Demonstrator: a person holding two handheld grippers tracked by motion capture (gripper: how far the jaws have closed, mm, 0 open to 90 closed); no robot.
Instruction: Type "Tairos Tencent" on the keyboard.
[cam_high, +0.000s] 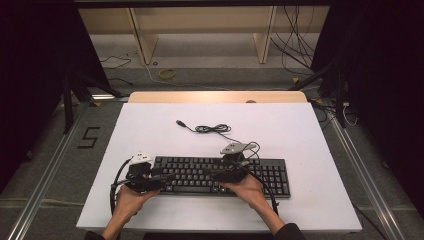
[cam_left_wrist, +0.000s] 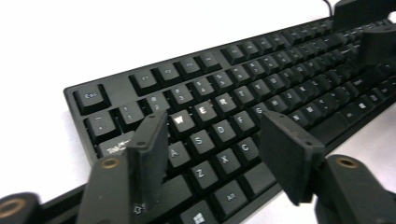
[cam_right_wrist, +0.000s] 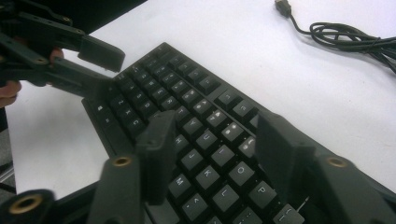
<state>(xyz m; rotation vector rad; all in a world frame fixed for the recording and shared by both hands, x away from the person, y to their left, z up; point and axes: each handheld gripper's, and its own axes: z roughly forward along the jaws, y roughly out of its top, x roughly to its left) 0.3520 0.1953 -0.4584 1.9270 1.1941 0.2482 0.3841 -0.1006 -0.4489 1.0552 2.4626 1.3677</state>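
Both my grippers hover over a black keyboard (cam_high: 220, 175) on the white table (cam_high: 310, 125).

Left gripper (cam_left_wrist: 215, 144) sits above the keyboard's left end with its jaws spread wide and nothing between them; through the gap I read the letter keys around S, D and X. Right gripper (cam_right_wrist: 210, 154) is over the middle of the keyboard, jaws likewise wide apart and holding nothing, with keys such as K, L and P below them. From above, my left hand (cam_high: 127, 197) and right hand (cam_high: 250, 190) hold the tools at the keyboard's near edge. Its cable (cam_high: 212, 129) lies coiled on the table beyond it, the USB plug (cam_high: 181, 123) resting apart at the loose end.
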